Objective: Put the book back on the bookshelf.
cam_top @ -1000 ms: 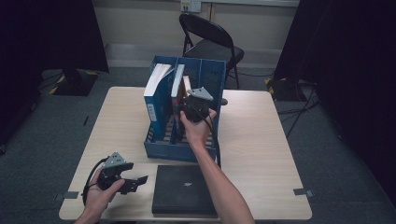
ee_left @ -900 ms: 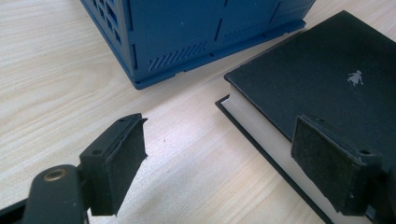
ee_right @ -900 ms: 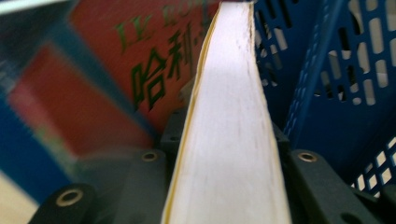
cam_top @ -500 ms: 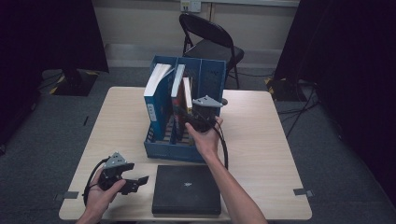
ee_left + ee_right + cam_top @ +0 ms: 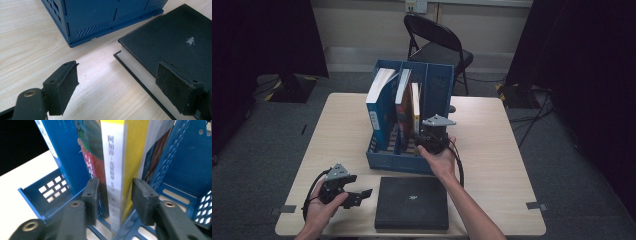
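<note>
right tongs (image 5: 113, 200) | astride spine of white-and-yellow book (image 5: 120, 170), just been closing, pads not visibly pressing, so unclamped | book upright in blue file rack (image 5: 432, 85) on counter (image 5: 492, 150), leaning on neighbours | left tongs (image 5: 125, 90) | wide apart, empty, parked beside black book (image 5: 175, 37), likely waiting its turn

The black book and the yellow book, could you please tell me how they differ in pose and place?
The black book lies flat on the table, in front of the blue rack; the yellow book stands upright inside that rack. The black book has a plain dark cover with a small pale emblem; the yellow book has a white spine with printed characters. The yellow book sits between the right gripper's jaws; the black book lies beside the open left gripper. Both are closed.
</note>
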Available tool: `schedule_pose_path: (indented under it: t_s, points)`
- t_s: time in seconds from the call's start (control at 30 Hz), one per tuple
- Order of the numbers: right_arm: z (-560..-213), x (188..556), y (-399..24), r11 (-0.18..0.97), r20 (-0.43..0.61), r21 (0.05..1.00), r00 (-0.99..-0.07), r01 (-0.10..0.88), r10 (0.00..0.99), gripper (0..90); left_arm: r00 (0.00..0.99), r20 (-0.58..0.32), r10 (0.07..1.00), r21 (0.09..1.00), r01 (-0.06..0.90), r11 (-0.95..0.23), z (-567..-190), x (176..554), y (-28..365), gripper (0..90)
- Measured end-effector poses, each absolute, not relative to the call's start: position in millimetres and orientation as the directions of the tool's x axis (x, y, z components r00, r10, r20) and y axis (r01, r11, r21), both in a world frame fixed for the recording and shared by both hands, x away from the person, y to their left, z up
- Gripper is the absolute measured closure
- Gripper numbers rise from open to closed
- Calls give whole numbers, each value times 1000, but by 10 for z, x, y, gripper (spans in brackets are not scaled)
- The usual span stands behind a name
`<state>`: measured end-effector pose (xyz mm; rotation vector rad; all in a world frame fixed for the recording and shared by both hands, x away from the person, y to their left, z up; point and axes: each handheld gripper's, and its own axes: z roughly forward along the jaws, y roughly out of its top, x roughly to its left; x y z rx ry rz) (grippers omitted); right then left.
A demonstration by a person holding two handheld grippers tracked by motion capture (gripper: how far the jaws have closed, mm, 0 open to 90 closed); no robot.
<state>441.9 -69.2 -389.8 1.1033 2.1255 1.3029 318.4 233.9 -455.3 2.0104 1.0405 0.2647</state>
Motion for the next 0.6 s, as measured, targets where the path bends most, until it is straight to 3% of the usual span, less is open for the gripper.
schedule_pose_path:
  t_s: [0.13,0.6]
  points:
    - [-3904,4418,-714,248,77,871,-616,424,784,692,638,-176,750,753,578,-315,-4564,3187,2323,177]
    - [-3965,4556,-527,253,75,870,-620,424,781,705,641,-176,747,755,575,-315,-4555,3179,2335,177]
